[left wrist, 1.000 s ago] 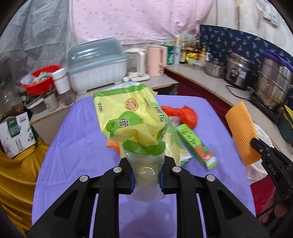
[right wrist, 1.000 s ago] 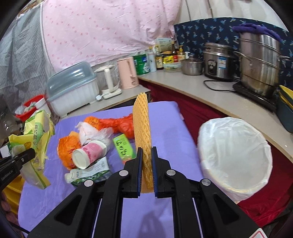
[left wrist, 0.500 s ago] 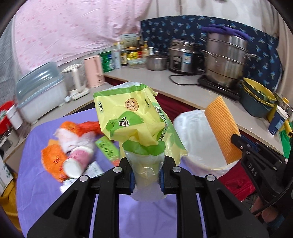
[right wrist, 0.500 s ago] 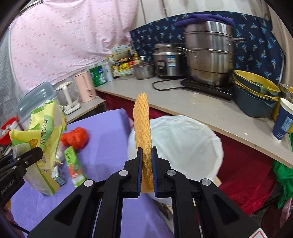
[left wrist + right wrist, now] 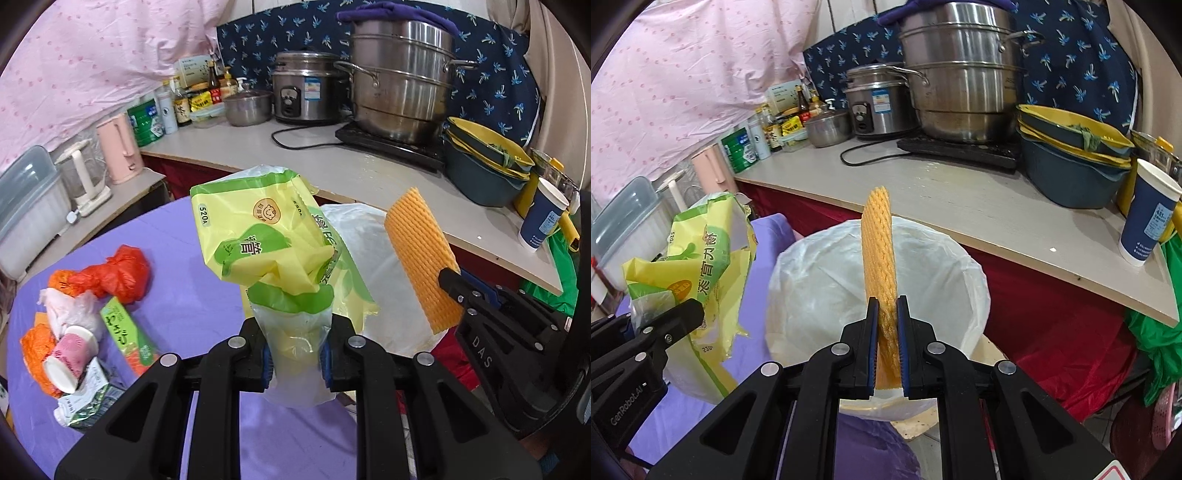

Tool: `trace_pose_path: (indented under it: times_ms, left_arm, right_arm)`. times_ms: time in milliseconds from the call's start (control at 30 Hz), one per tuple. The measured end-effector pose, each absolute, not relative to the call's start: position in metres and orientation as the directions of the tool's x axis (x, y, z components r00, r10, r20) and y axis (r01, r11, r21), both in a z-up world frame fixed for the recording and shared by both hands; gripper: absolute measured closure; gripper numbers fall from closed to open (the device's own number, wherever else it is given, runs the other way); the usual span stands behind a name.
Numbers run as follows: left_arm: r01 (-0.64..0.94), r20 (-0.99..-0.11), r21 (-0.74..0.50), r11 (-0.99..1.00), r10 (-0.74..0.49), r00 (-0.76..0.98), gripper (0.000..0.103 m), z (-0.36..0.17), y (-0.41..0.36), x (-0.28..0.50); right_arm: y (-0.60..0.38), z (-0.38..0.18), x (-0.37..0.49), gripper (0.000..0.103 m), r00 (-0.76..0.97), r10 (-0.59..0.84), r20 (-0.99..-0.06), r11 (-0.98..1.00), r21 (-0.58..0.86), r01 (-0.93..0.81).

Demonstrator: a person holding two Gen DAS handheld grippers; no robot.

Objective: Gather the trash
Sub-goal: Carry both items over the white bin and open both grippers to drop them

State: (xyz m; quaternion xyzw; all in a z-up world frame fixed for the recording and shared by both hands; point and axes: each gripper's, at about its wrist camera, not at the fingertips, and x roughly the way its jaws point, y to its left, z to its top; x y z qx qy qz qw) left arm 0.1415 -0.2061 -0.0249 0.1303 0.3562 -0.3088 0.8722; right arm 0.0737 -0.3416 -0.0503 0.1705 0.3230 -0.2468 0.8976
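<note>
My left gripper is shut on a crumpled yellow-green plastic bag, held above the purple table edge; the bag shows at the left of the right wrist view. My right gripper is shut on an orange foam net sleeve, held upright over the white-lined trash bin. The sleeve and bin show right of the bag in the left wrist view. Other trash lies on the purple table: a red bag, a pink cup, a green box.
A counter behind the bin holds a rice cooker, a steel steamer pot, stacked basins and a blue paper cup. A pink kettle and dish box stand at the left.
Both grippers have swung right, from over the table's trash pile toward the bin. The bin now lies directly under the foam sleeve. Both grips are unchanged.
</note>
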Motion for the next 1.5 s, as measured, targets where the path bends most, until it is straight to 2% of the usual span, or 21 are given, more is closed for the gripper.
trace_pose_path:
  times_ms: [333,700,800,867,933,1067,1167,1500]
  left_arm:
    - [0.668,-0.732,-0.008,0.744,-0.46,0.503,0.084,-0.045,-0.24,0.152]
    - [0.679,-0.76,-0.016,0.734,-0.45,0.469,0.079,-0.061,-0.253,0.163]
    - [0.677,-0.76,-0.021,0.736,-0.451,0.468,0.072,-0.062,-0.253,0.165]
    - [0.677,-0.756,-0.02,0.736,-0.454,0.471,0.066,-0.061,-0.253,0.165]
    - [0.674,-0.75,-0.014,0.739,-0.454,0.482,0.054,-0.06,-0.252,0.165]
    - [0.663,-0.736,-0.015,0.748,-0.457,0.499,0.04,-0.056,-0.247,0.166]
    - [0.66,-0.728,-0.012,0.751,-0.459,0.509,0.037,-0.053,-0.244,0.166]
    - [0.63,-0.704,0.002,0.776,-0.447,0.552,0.035,-0.04,-0.22,0.165]
  right_arm:
    - [-0.364,-0.069,0.078,0.093,0.637,-0.341,-0.691,0.79,0.158,0.593]
    - [-0.372,-0.079,0.085,0.091,0.624,-0.347,-0.7,0.78,0.154,0.607]
    - [-0.373,-0.078,0.086,0.087,0.625,-0.351,-0.698,0.777,0.155,0.61]
    - [-0.374,-0.077,0.086,0.076,0.63,-0.35,-0.693,0.776,0.162,0.61]
    - [-0.375,-0.075,0.085,0.068,0.635,-0.356,-0.685,0.775,0.163,0.61]
    - [-0.375,-0.069,0.084,0.063,0.643,-0.368,-0.672,0.774,0.162,0.612]
    - [-0.372,-0.066,0.084,0.061,0.646,-0.373,-0.666,0.776,0.159,0.611]
    - [-0.35,-0.044,0.082,0.051,0.679,-0.376,-0.631,0.795,0.156,0.586]
